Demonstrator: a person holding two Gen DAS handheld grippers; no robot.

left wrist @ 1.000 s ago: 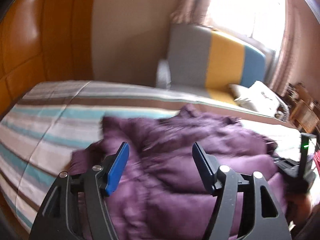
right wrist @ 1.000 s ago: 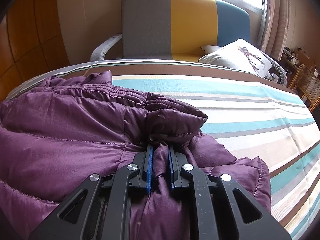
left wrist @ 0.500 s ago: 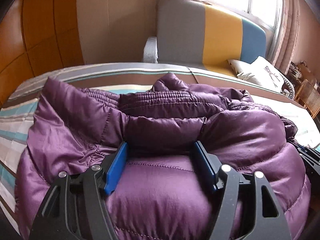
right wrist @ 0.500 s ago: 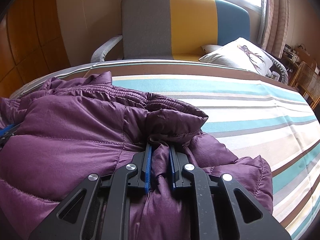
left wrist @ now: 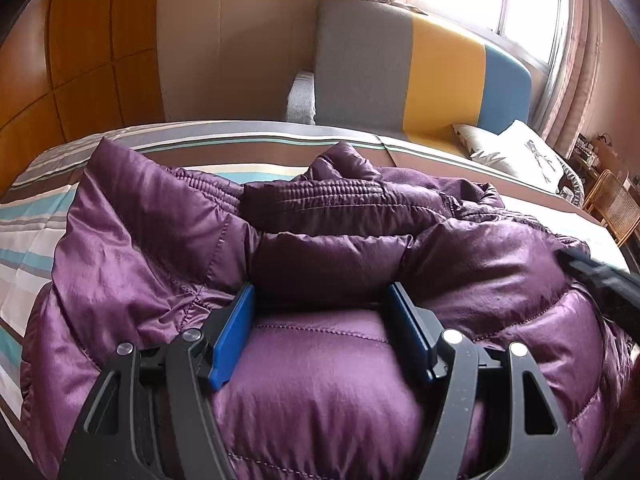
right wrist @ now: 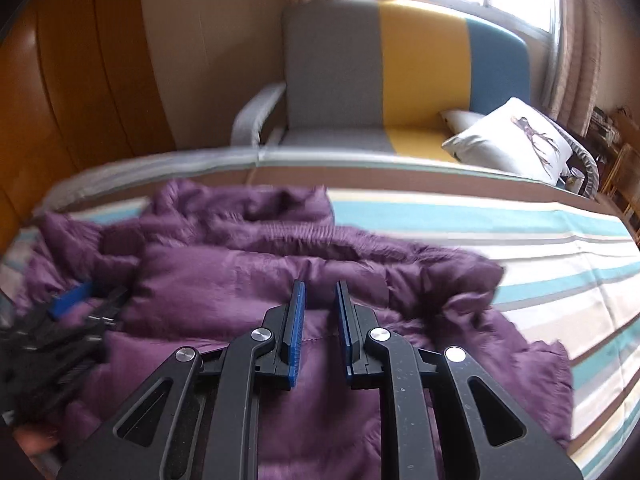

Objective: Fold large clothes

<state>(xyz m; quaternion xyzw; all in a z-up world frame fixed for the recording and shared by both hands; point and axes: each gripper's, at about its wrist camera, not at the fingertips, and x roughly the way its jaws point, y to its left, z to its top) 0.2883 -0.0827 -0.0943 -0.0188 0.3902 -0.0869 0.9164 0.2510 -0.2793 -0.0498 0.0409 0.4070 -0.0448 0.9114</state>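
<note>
1. A quilted, shiny purple puffer jacket [left wrist: 328, 380] lies bunched on a bed spread with a teal, white and brown striped sheet [right wrist: 520, 240], towards the sheet's left side in the right wrist view.
2. Its long axis runs roughly left to right across both views; the ribbed, darker collar band [left wrist: 320, 196] sits on the far side, facing the grey, yellow and blue colour-block armchair [right wrist: 384, 72].
3. The left gripper [left wrist: 322, 306] stands wide apart, its blue pads straddling a puffed fold of the jacket; whether they press it cannot be told.
4. The right gripper [right wrist: 320, 292] hovers blurred above the jacket, jaws narrowly parted with nothing between them.
5. A white printed cushion [right wrist: 516, 140] rests on the armchair seat.
</note>
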